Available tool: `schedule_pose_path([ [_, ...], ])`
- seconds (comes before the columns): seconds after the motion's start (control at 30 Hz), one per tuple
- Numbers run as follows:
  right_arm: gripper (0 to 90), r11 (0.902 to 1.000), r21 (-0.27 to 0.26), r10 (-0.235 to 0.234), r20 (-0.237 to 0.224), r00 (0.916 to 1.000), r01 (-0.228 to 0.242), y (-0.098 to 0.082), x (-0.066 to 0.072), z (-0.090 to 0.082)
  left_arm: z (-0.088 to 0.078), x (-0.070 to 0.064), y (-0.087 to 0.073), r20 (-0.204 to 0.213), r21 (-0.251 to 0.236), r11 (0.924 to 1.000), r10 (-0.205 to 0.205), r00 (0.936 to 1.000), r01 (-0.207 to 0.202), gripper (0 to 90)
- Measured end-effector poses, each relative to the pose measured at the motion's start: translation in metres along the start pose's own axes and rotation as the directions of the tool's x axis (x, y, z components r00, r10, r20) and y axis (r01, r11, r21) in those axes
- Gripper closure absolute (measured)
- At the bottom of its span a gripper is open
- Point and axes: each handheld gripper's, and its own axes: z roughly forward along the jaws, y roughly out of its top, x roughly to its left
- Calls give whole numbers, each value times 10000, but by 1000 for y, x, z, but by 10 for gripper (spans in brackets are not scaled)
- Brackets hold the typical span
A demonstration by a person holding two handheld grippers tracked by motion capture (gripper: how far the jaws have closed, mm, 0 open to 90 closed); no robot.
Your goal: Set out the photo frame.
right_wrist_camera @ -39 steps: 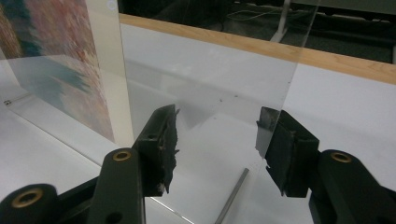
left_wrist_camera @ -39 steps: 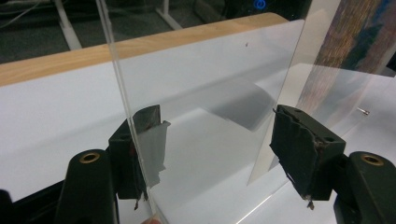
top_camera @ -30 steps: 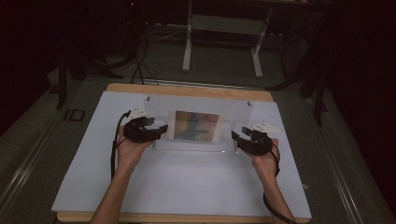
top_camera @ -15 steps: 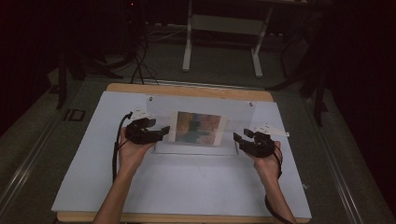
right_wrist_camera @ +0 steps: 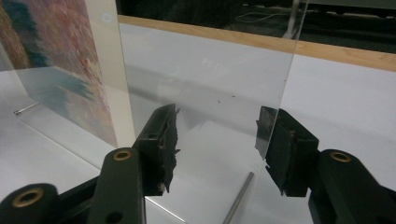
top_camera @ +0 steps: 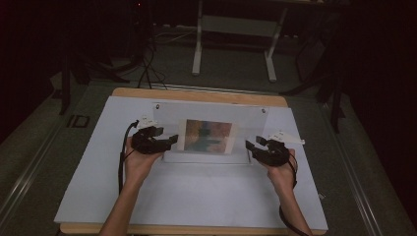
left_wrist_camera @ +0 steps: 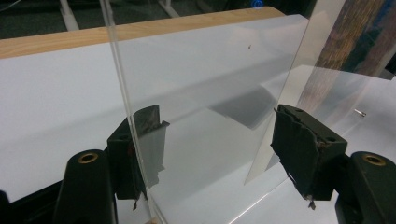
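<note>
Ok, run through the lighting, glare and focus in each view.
High view: dim and grainy, dark surroundings, the white table sheet brightest. Left gripper view: sharp; the clear acrylic panel mirrors a tong and shows a grey shadow. Right gripper view: the picture is slightly soft; faint reflections cross the acrylic.

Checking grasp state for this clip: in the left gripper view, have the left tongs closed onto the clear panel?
No: the left tongs stand wide open, with the clear panel's edge between them and a gap before the far pad.
</note>
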Motion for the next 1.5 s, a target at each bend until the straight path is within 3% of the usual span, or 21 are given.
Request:
schedule_pose_path([
  [0.33, 498, 9999, -20, -119, -45, 9999, 119, -4, 0, -4, 0, 1, -5, 147, -334, 9993, 188, 9997, -183, 322],
  [0.47, 508, 10000, 6, -86, -110, 9999, 86, -4, -1, -5, 1, 4, -9, 323, -526, 9986, -4, 9995, 21, 292],
  [0.53, 512, 10000, 19, -81, -105, 9999, 82, -4, 0, -6, 1, 6, -9, 319, -584, 9983, 89, 9995, -70, 293],
  [0.8, 518, 9999, 35, -126, -174, 9998, 127, -5, 0, -6, 1, 7, -10, 401, -555, 9984, -114, 9991, 136, 291],
  [0.97, 500, 9994, 219, -267, -164, 9995, 270, -5, -1, -6, 0, 5, -10, 242, -450, 9990, 69, 9997, -58, 286],
  [1.3, 476, 9994, 186, -300, -102, 9995, 302, -4, -5, -12, -14, 8, -9, 112, -685, 9976, -11, 9999, 19, 293],
  [1.5, 469, 9984, 264, -492, -340, 9982, 501, 0, -7, -20, -27, 14, -8, 217, -808, 9967, -76, 9997, 94, 298],
])
